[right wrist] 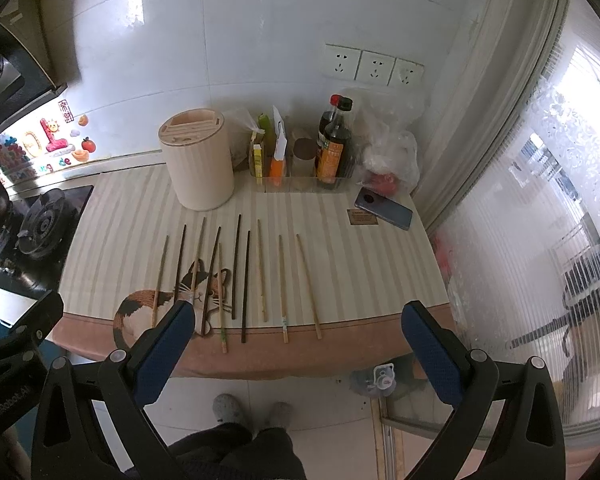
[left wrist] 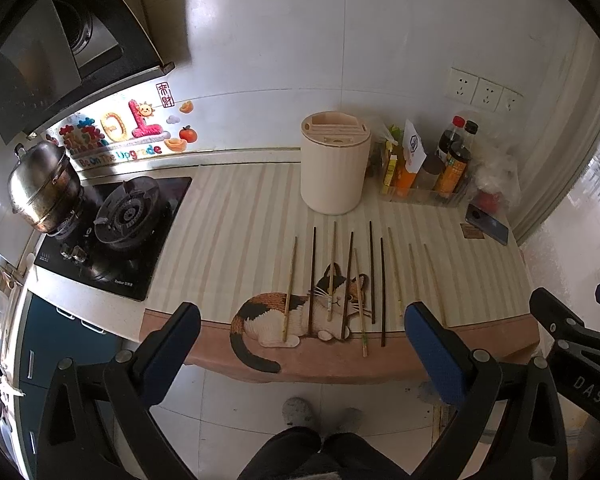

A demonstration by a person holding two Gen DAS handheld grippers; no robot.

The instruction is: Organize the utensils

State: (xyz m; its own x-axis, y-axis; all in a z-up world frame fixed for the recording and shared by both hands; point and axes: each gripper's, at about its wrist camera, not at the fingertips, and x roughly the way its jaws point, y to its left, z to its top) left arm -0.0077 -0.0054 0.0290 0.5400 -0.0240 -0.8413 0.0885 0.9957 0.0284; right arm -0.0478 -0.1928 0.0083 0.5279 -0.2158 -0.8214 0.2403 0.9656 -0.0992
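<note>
- White tiled wall [left wrist: 284, 40] behind the counter, with three sockets [right wrist: 374, 65] and colourful stickers [left wrist: 120, 132]; one line reads "Be On The Upgrade"
- Frosted window [right wrist: 540, 200] at the right end of the counter
- Striped cloth [left wrist: 240, 220] with a cat picture [left wrist: 300, 312] covering the counter
- Black gas hob [left wrist: 112, 232] to the left of the cloth, a steel pot [left wrist: 44, 188] on its far burner
- Cream round holder [left wrist: 334, 162] with slots in its lid, upright at the back of the cloth
- Clear tray of sauce bottles [right wrist: 334, 148] beside the holder, labels too small to read
- Phone [right wrist: 383, 209] lying flat near the window corner
- Ten chopsticks [right wrist: 240, 276], dark and pale, laid in a row across the cloth in front of the holder, some over the cat
- Left gripper [left wrist: 302, 344] and right gripper [right wrist: 296, 342] both wide open, holding nothing, near the counter's front edge; "DAS" shows on the right one's body
</note>
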